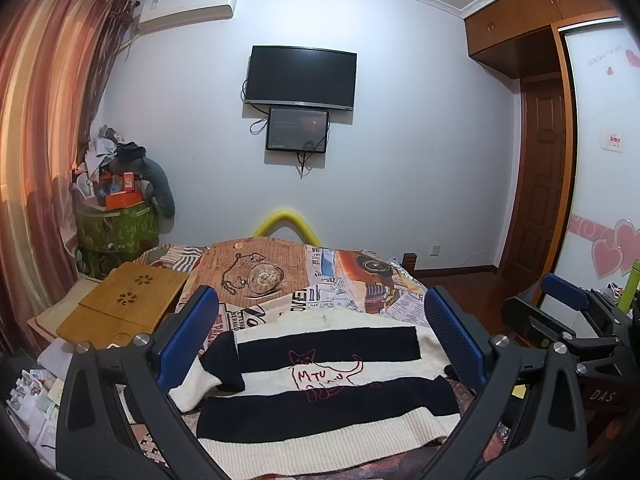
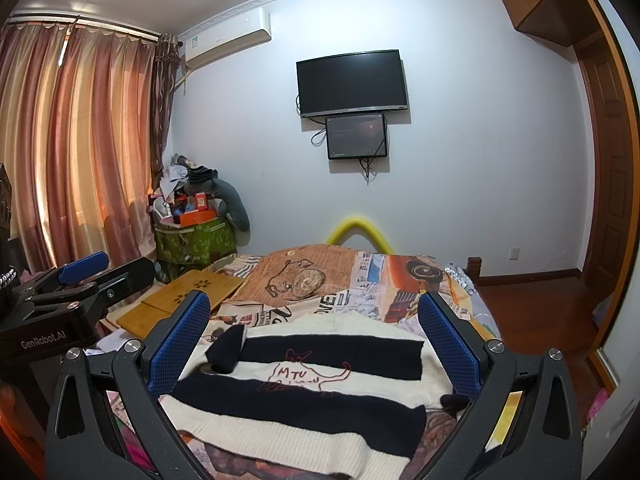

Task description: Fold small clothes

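Note:
A small knitted sweater (image 1: pixel 328 404) with navy and cream stripes and a red cat outline lies flat on the bed, hem toward me; it also shows in the right wrist view (image 2: pixel 316 396). Its left sleeve (image 1: pixel 216 372) is folded in along the body. My left gripper (image 1: pixel 322 334) is open and empty, held above the sweater with a blue pad on each side of it. My right gripper (image 2: pixel 314 336) is open and empty, also above the sweater. Each gripper shows at the edge of the other's view, right (image 1: pixel 568 320) and left (image 2: pixel 84 280).
The bed has a printed patchwork cover (image 1: pixel 344 276). A bamboo lap tray (image 1: pixel 124 308) lies at the bed's left edge. A green bin piled with items (image 1: pixel 116 224) stands by the curtain. A yellow foam tube (image 1: pixel 286 222) sits at the bed's far end. Wardrobe at right.

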